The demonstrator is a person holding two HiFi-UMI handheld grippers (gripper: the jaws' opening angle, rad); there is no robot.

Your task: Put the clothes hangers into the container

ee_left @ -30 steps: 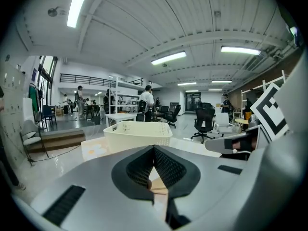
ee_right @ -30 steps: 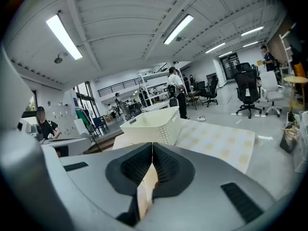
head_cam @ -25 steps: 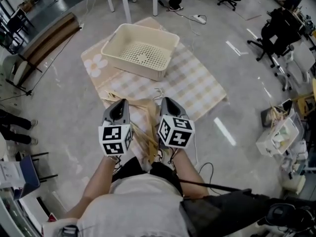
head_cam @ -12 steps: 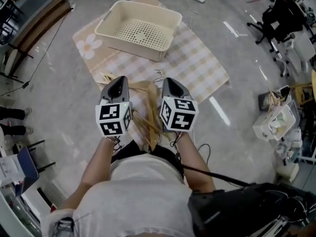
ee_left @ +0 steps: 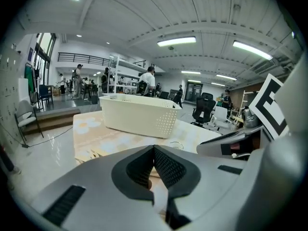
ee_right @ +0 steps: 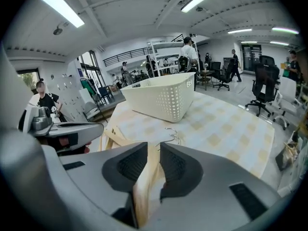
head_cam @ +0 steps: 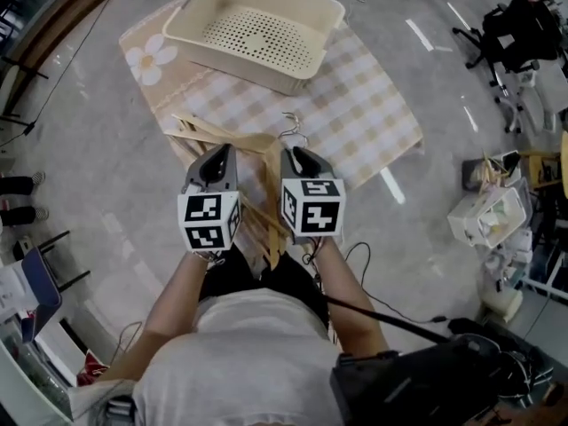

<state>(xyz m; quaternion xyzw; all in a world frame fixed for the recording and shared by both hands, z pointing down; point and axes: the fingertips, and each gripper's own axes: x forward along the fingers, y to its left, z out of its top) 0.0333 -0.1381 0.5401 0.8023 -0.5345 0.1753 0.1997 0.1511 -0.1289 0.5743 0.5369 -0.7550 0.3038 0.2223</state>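
A cream perforated container (head_cam: pixel 257 29) stands on the far part of a checked mat (head_cam: pixel 373 105). Several wooden hangers (head_cam: pixel 253 140) with wire hooks (head_cam: pixel 291 134) lie in a loose pile on the mat's near edge. Both grippers hover over that pile, side by side. My left gripper (head_cam: pixel 222 149) has its jaws shut, tips meeting (ee_left: pixel 154 148). My right gripper (head_cam: pixel 291 152) is opening its jaws, and a pale wooden hanger (ee_right: pixel 147 182) shows in the narrow gap (ee_right: pixel 154 146), its hook (ee_right: pixel 172 134) lying just ahead. The container (ee_right: pixel 163 97) is beyond both, also seen in the left gripper view (ee_left: pixel 139 114).
Grey polished floor surrounds the mat. Office chairs (head_cam: pixel 524 34) stand at the far right, a cluttered white bin (head_cam: pixel 488 216) at the right, a bench (head_cam: pixel 53 25) at the upper left. A cable (head_cam: pixel 373 264) trails near my right arm. People stand far behind.
The head view has tipped down, so the container and mat have slid up the picture. Both grippers stay side by side over the hanger pile, a little further forward.
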